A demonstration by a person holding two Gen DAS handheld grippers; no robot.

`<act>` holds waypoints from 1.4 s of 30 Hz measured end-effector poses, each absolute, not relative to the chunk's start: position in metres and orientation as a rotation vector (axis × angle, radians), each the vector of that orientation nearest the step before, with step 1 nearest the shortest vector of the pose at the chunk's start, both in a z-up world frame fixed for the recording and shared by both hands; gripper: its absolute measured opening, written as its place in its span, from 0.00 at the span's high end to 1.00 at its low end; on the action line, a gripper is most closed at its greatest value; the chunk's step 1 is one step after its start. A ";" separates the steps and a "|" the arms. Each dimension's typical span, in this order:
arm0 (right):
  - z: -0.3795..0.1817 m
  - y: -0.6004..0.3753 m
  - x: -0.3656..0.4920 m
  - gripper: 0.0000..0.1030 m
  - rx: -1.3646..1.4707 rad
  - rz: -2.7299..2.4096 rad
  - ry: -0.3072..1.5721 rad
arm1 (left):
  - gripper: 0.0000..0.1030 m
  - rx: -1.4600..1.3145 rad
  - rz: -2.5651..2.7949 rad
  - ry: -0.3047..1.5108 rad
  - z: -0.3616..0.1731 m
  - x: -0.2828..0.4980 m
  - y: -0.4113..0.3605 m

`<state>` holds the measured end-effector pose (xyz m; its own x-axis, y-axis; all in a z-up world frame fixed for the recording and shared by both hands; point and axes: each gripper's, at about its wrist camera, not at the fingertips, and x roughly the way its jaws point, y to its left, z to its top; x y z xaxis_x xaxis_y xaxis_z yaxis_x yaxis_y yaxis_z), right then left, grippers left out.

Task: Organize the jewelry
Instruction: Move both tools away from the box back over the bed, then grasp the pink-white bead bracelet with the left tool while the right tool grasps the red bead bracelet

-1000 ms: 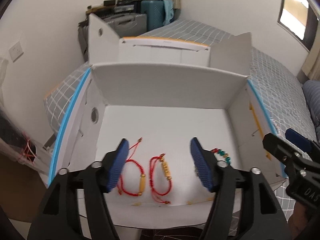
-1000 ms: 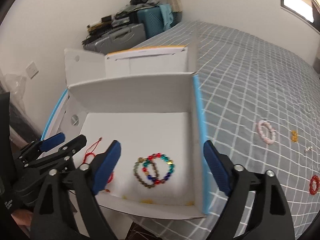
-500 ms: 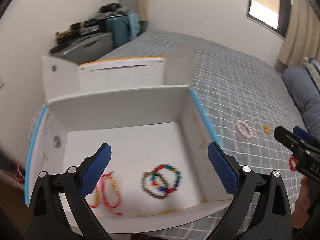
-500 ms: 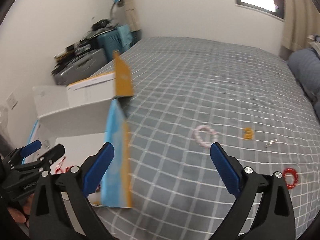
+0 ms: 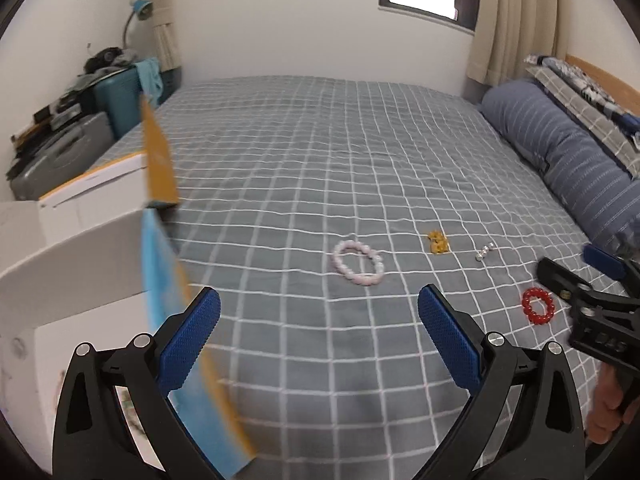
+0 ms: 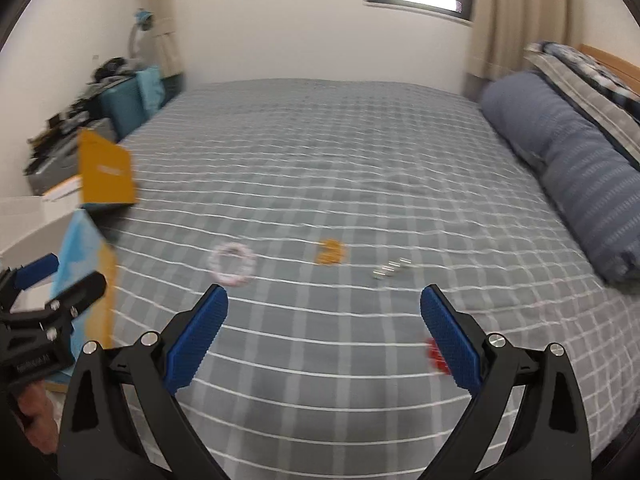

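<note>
Through the left wrist view, the left gripper (image 5: pixel 319 324) is hovering above the grey checked bedspread (image 5: pixel 320 168) with its blue-padded fingers spread wide and nothing between them. The white cardboard box with the blue and orange side flap (image 5: pixel 80 248) is sitting at the left edge, just beside the left finger. Lying loose on the cover ahead are a pale pink beaded bracelet (image 5: pixel 358 263), a small amber-yellow trinket (image 5: pixel 437 242), a short row of pearly white beads (image 5: pixel 484 252) and a red beaded bracelet (image 5: pixel 538 306). The right gripper (image 5: pixel 580 276) is showing at the right edge, close to the red bracelet.

Through the right wrist view, blurred, the right gripper (image 6: pixel 324 320) is also standing wide apart and carrying nothing. The pink bracelet (image 6: pixel 233 262) is lying just beyond its left finger, the yellow trinket (image 6: pixel 330 252) and white beads (image 6: pixel 391 269) ahead, and the red bracelet (image 6: pixel 434 354) is peeking out beside the right finger.

This looks like the reach for another loose piece. The next move calls for centring the fingers over one bracelet, pressing into the soft cover, and closing on the beads.
</note>
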<state>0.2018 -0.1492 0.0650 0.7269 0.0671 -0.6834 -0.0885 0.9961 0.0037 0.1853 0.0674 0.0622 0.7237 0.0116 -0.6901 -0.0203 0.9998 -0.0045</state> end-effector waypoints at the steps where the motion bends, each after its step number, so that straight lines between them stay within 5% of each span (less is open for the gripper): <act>1: 0.060 -0.157 0.202 0.10 -0.033 0.067 0.759 | 0.05 -0.006 0.011 0.770 0.054 0.193 0.061; 14: -0.007 -0.231 0.205 0.11 -0.088 0.007 0.812 | 0.06 -0.014 0.083 0.801 -0.036 0.277 0.046; 23: -0.049 -0.243 0.223 0.30 -0.078 -0.009 0.898 | 0.06 -0.115 0.140 0.884 -0.068 0.319 0.061; 32: -0.074 -0.237 0.235 0.73 -0.096 -0.015 0.966 | 0.06 -0.117 0.132 0.871 -0.080 0.330 0.062; 42: -0.081 -0.236 0.231 0.83 -0.077 -0.029 0.935 | 0.50 -0.123 0.173 0.819 -0.079 0.318 0.066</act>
<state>0.2312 -0.2361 -0.0815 0.5933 -0.0589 -0.8028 -0.0083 0.9968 -0.0793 0.3183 0.0657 -0.0793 0.6698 0.1054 -0.7350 -0.2003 0.9788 -0.0422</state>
